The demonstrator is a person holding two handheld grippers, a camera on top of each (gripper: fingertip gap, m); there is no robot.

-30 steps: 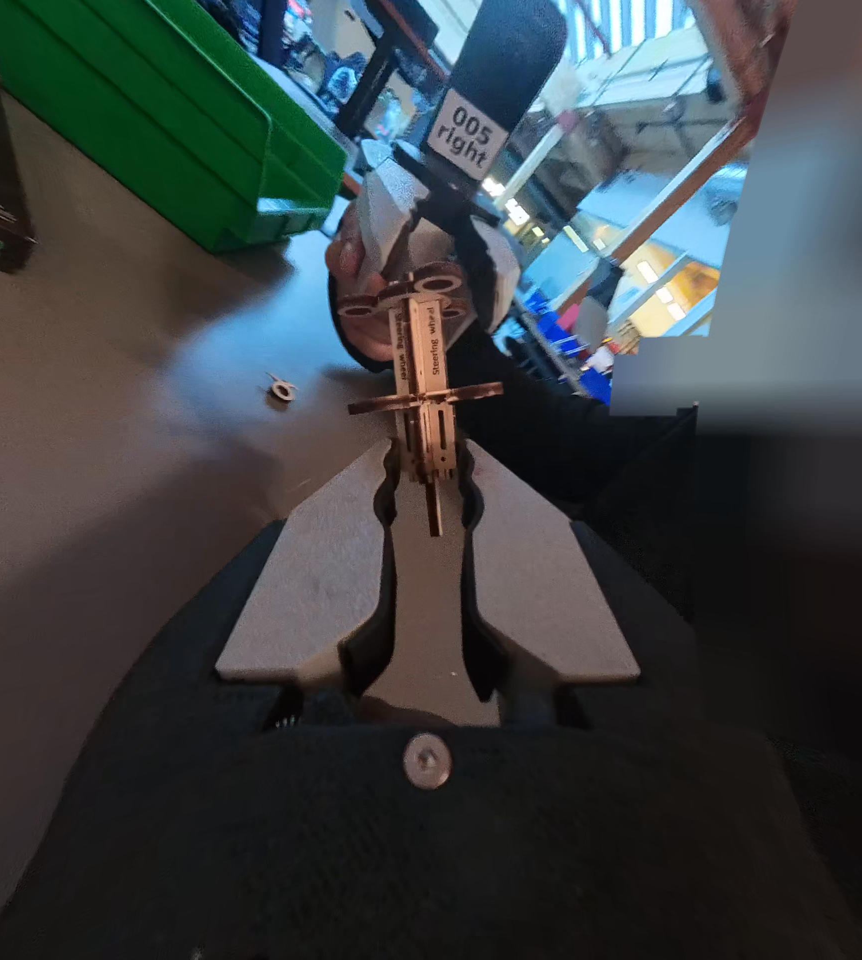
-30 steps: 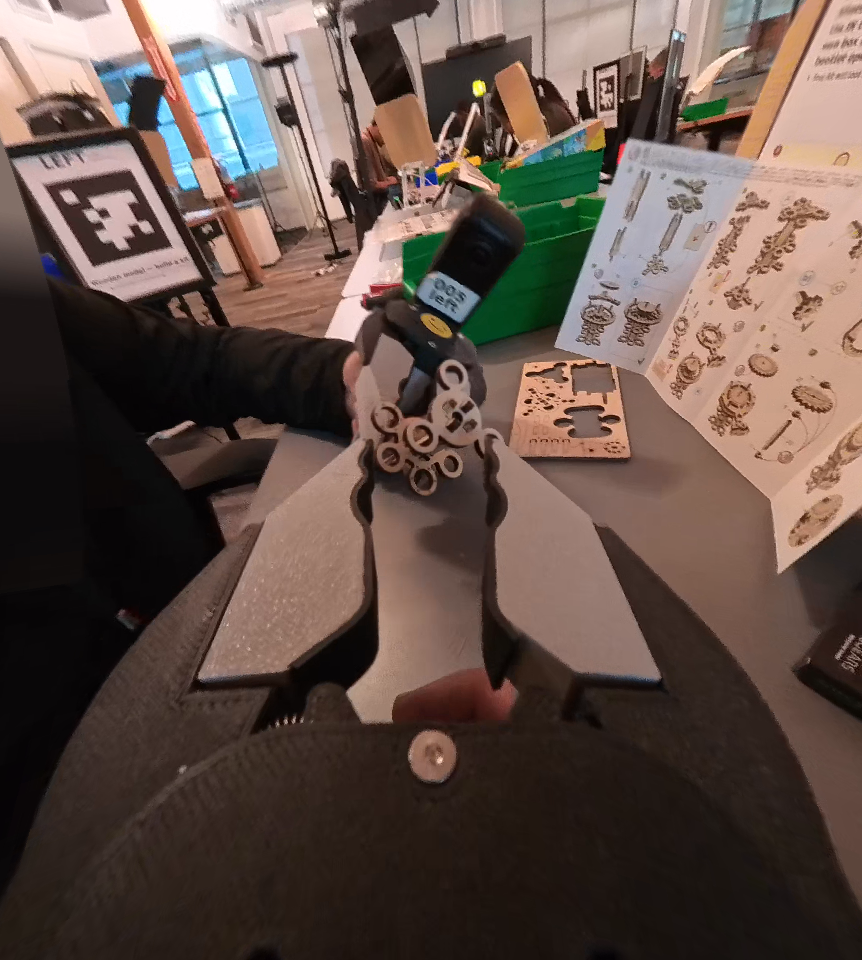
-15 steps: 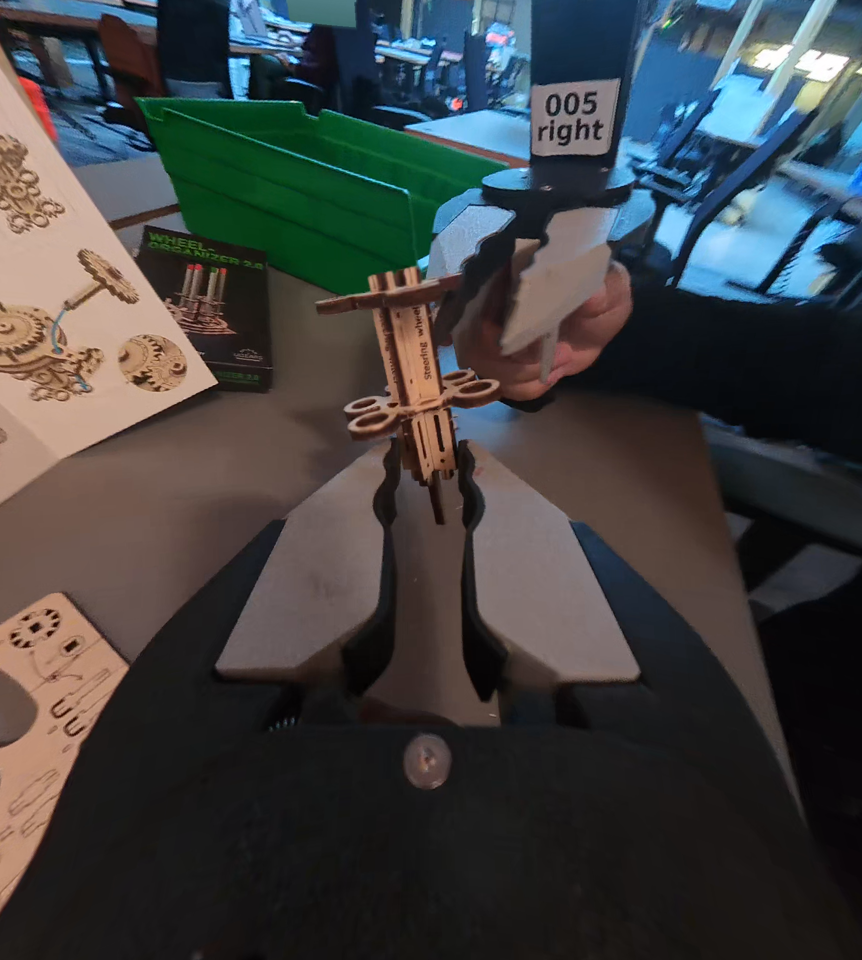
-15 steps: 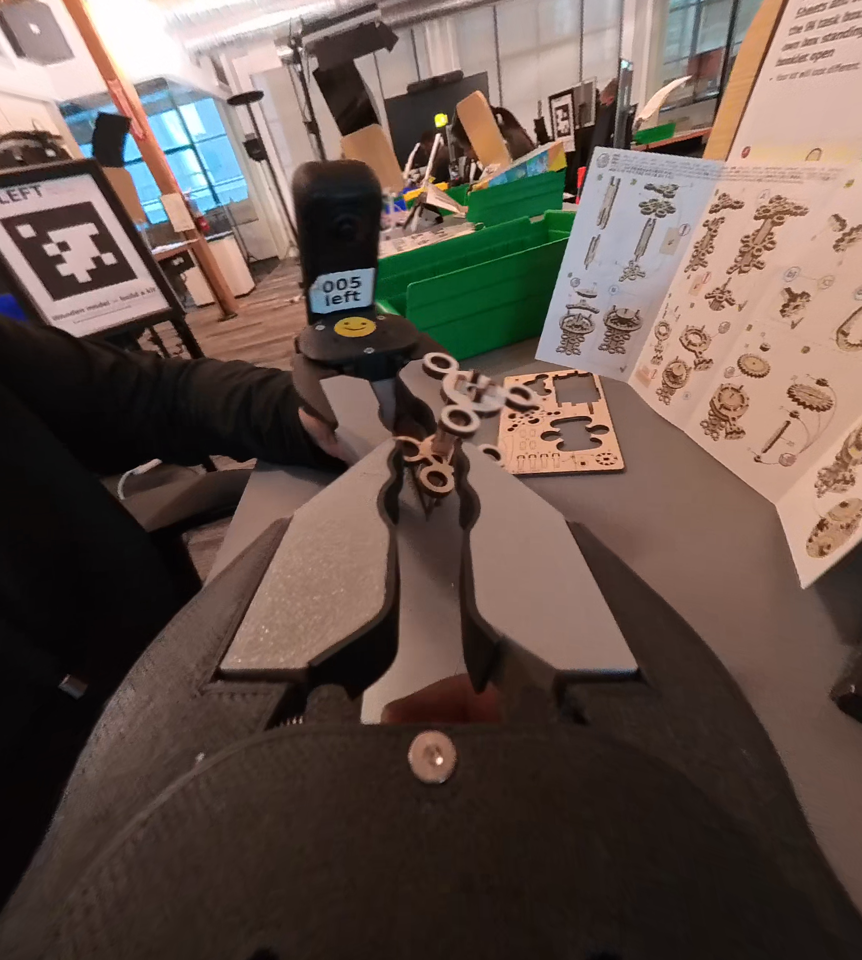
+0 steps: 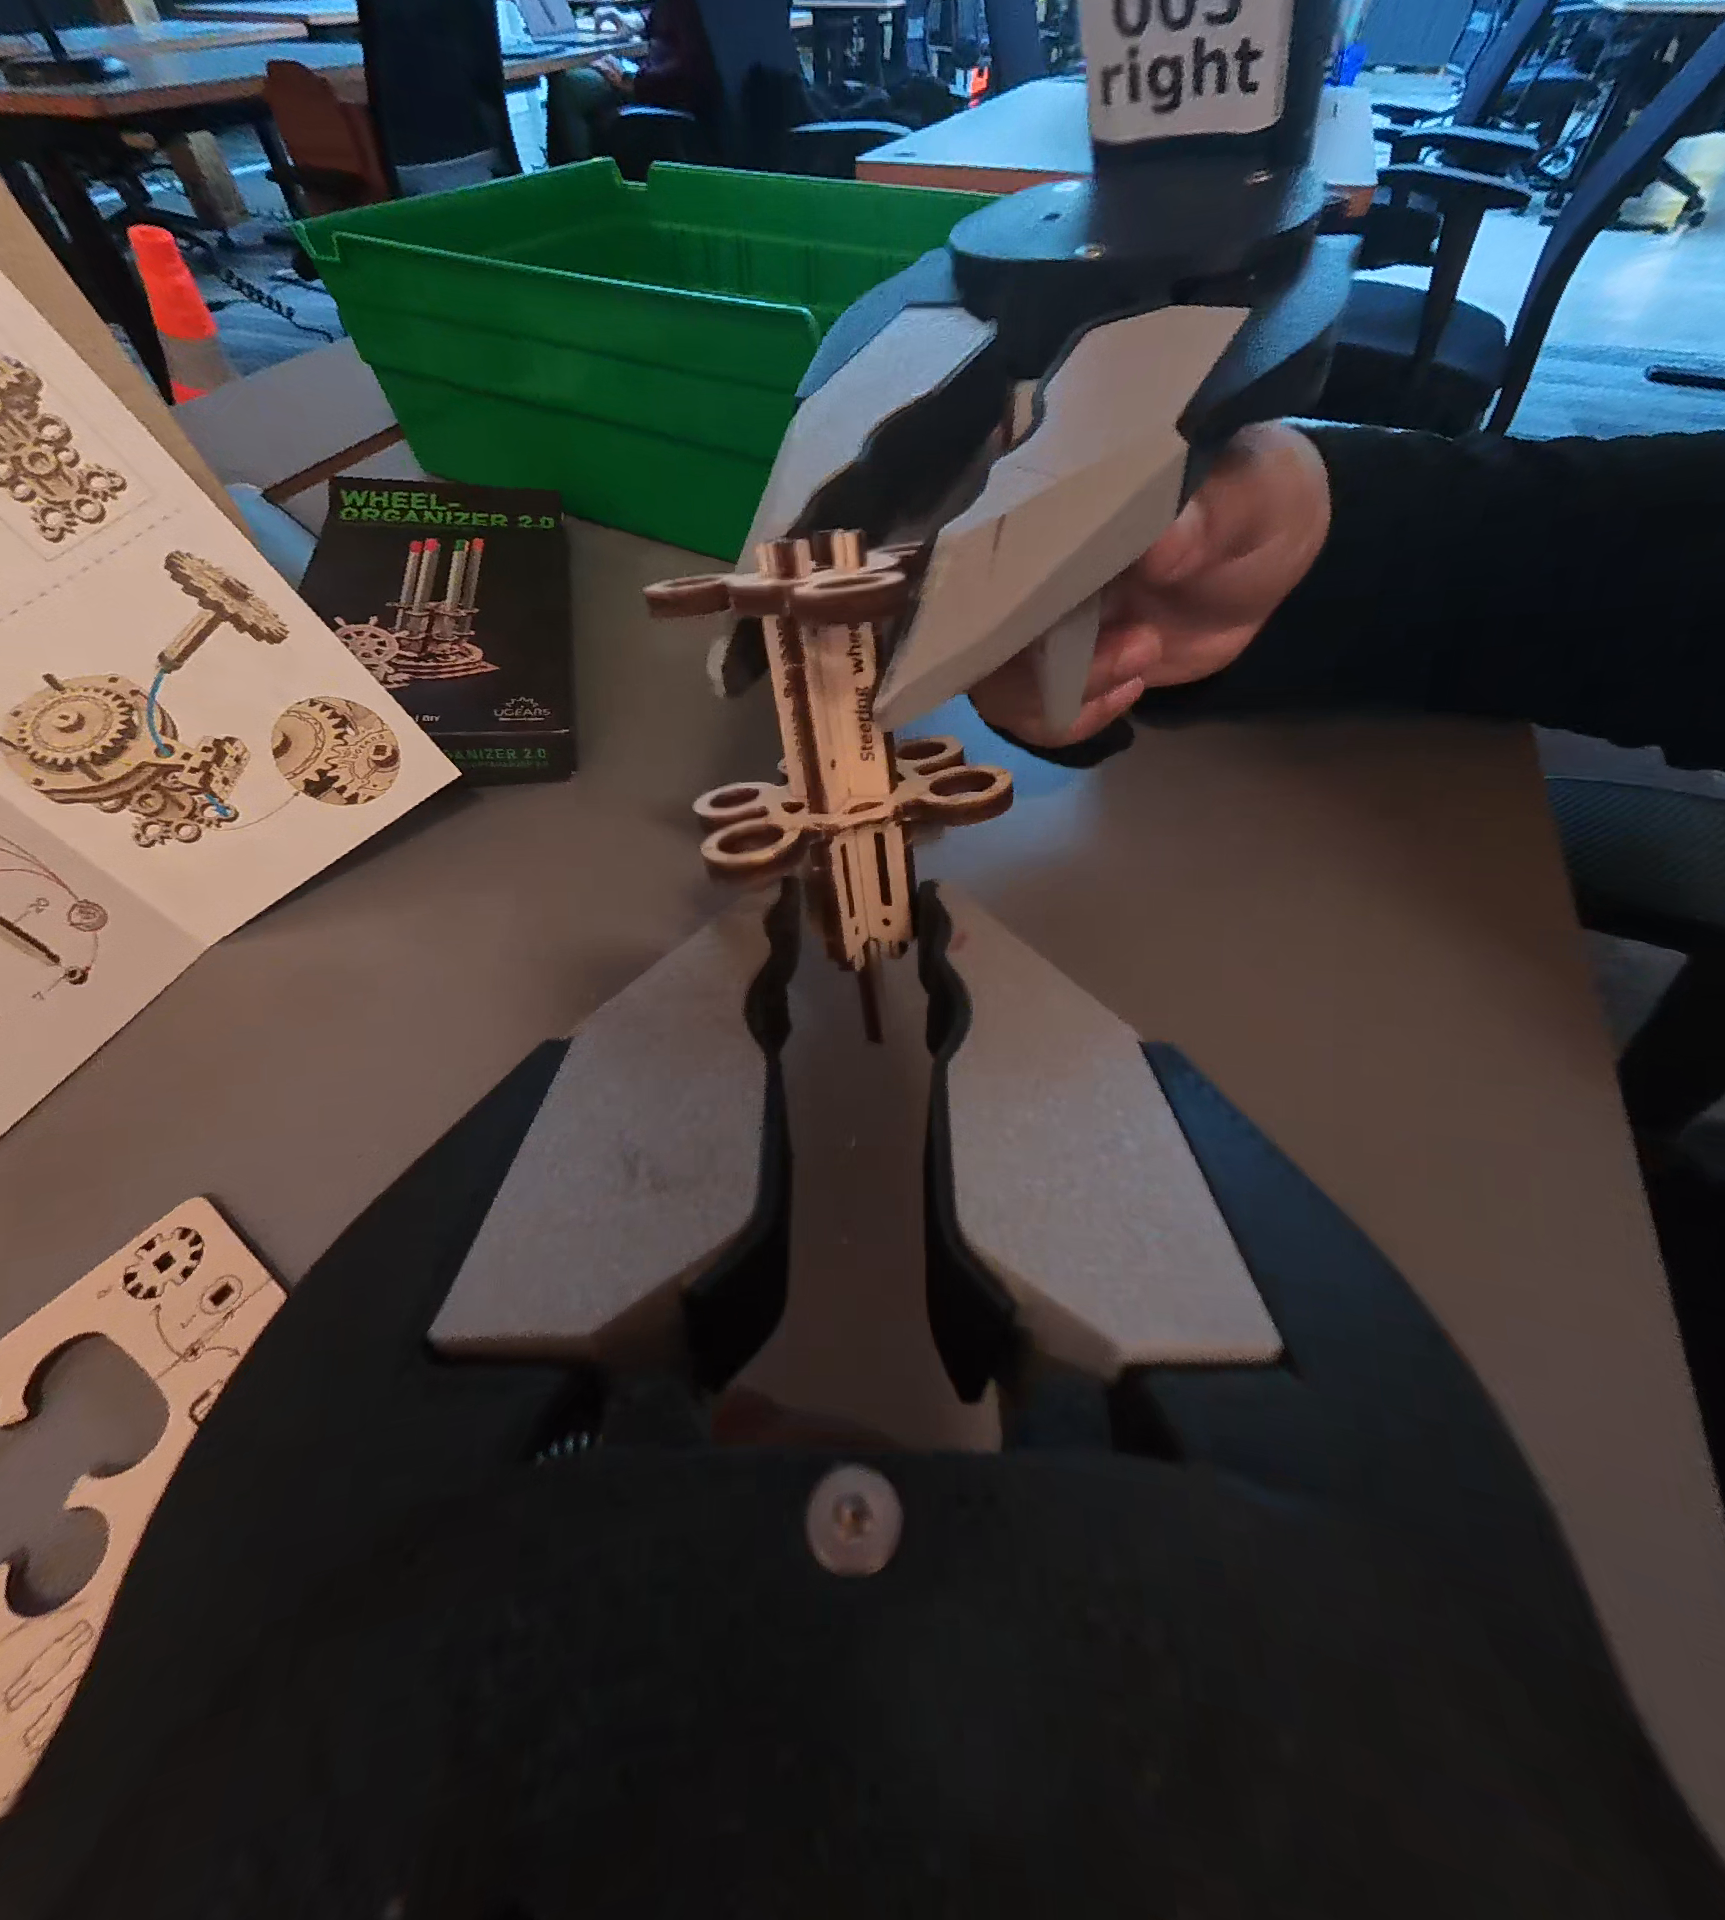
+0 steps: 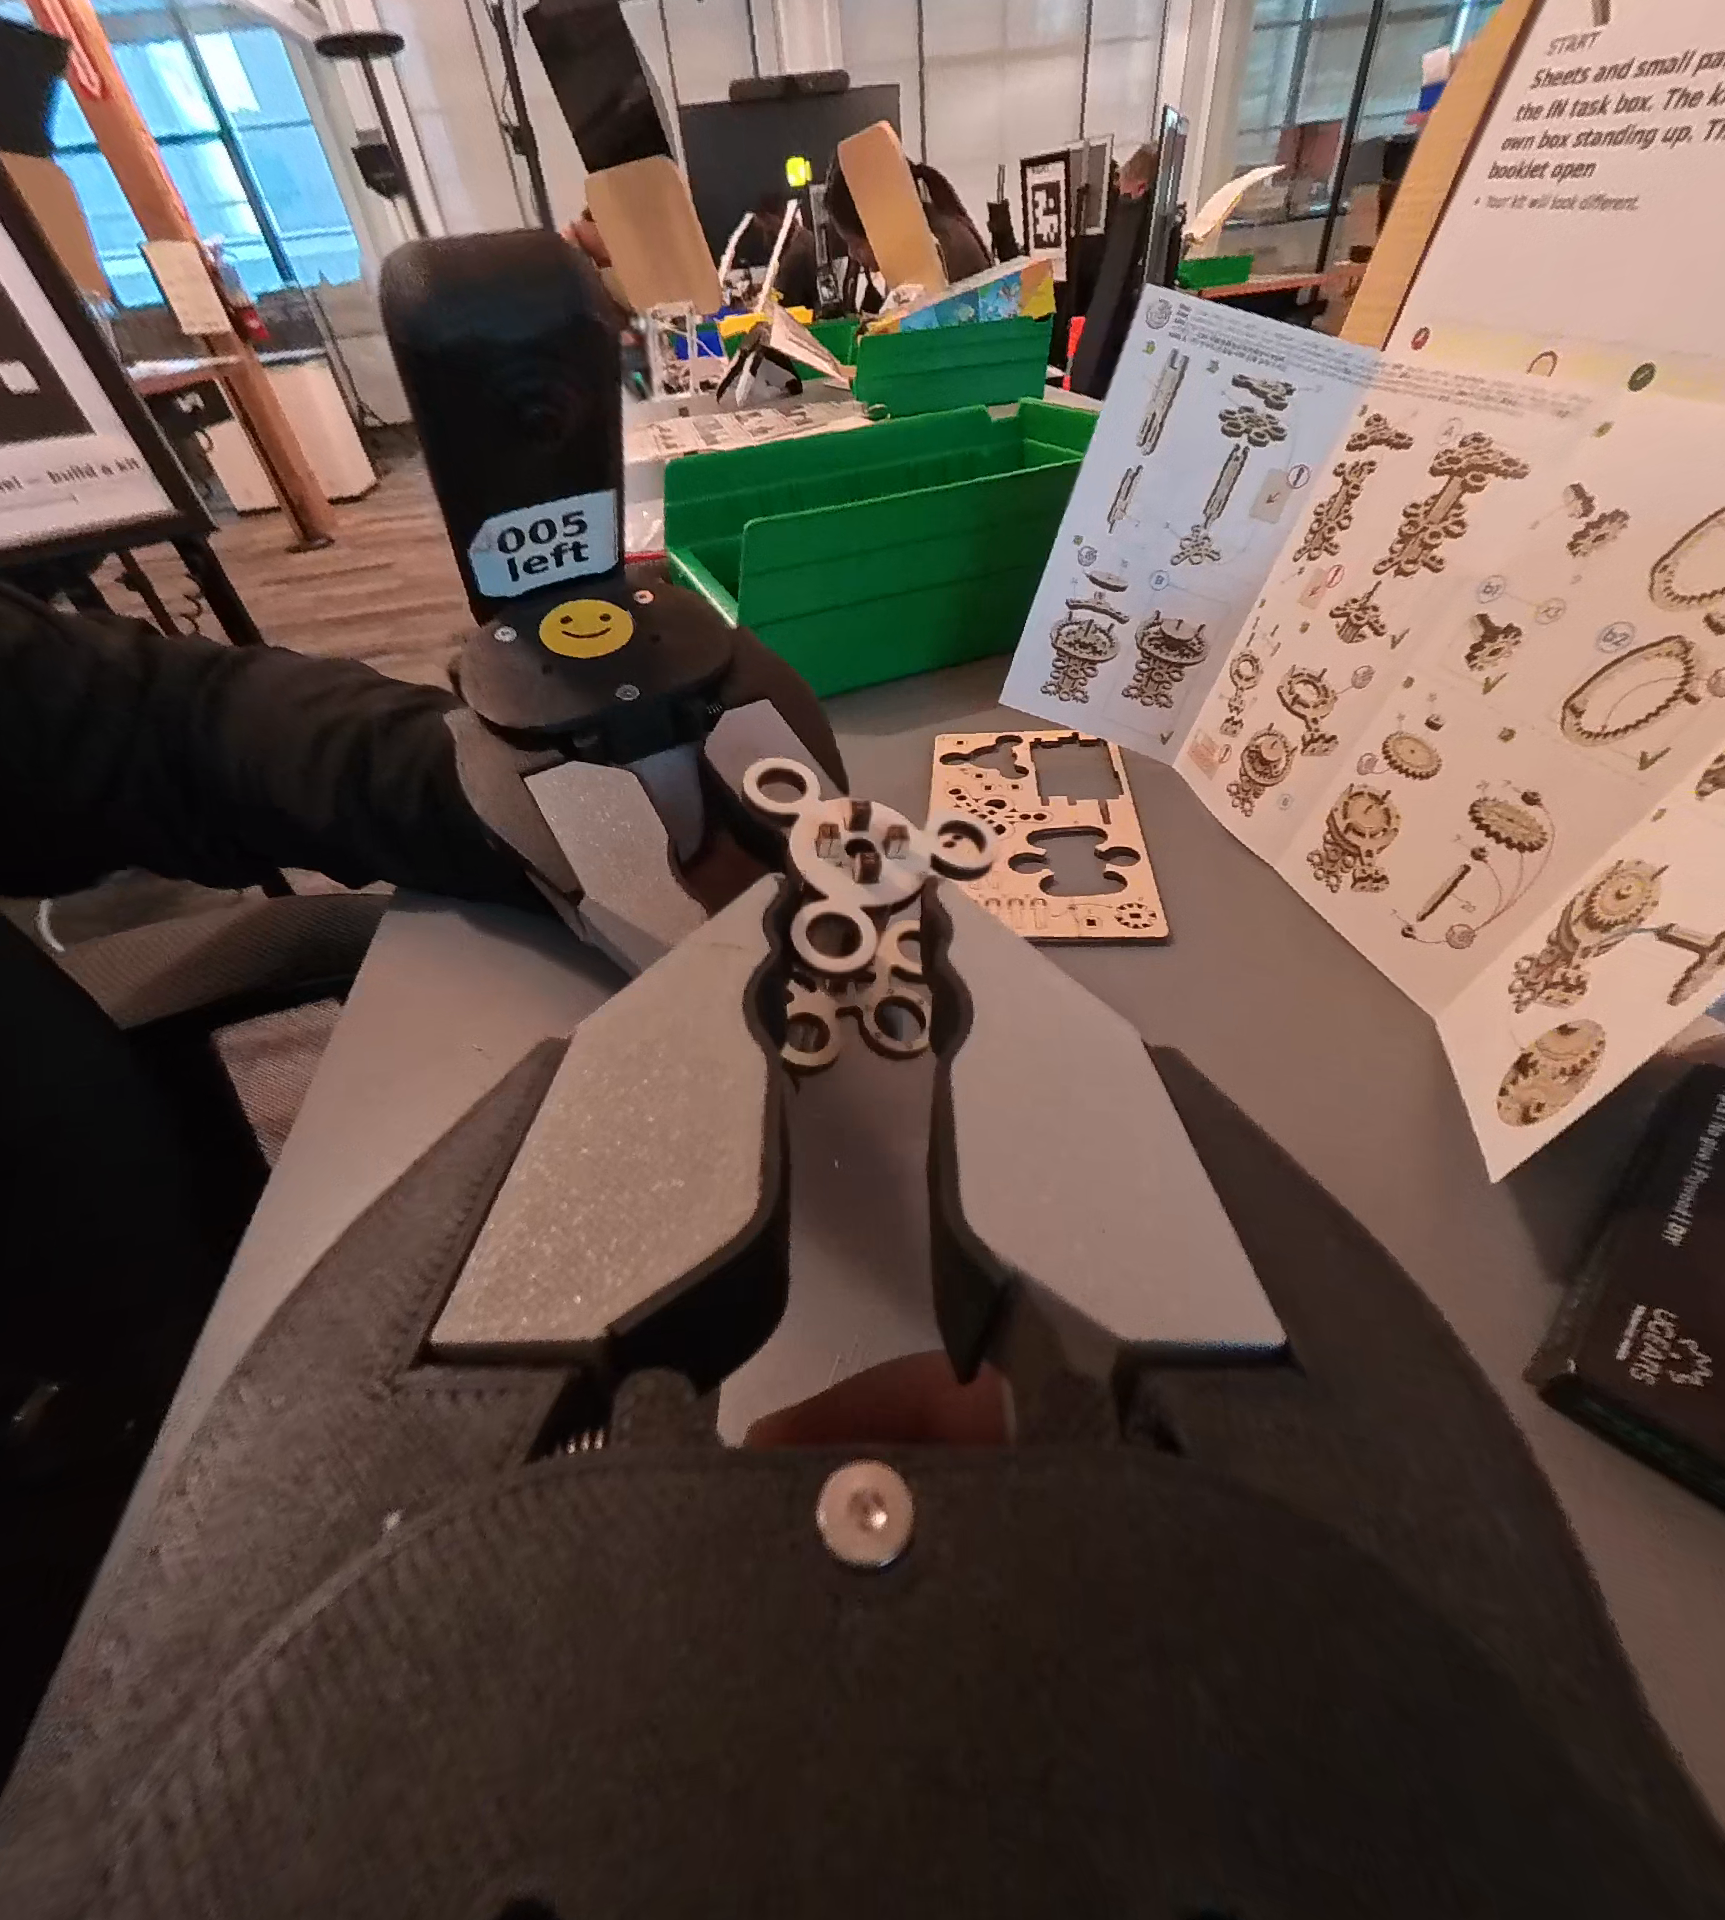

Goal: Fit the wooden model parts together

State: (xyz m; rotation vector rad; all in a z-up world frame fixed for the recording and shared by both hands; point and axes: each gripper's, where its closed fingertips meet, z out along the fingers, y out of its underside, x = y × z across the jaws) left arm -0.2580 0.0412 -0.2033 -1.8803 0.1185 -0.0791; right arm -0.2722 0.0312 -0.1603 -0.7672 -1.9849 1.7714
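L gripper (image 5: 853, 935) jaws clamp the lower end of the tan wooden post w/ two ring-lobed discs (image 5: 842, 748), held above grey tabletop (image 5: 1253, 935). R gripper (image 6: 853, 935) jaws grip its top, just under the upper disc.

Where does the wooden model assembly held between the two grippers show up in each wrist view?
Left wrist view: the wooden model assembly stands upright at centre, just beyond the left gripper, with the right gripper closing on its upper part.
Right wrist view: seen end-on at centre, ring plates facing the camera.
Shared landmark: the green bin behind it.
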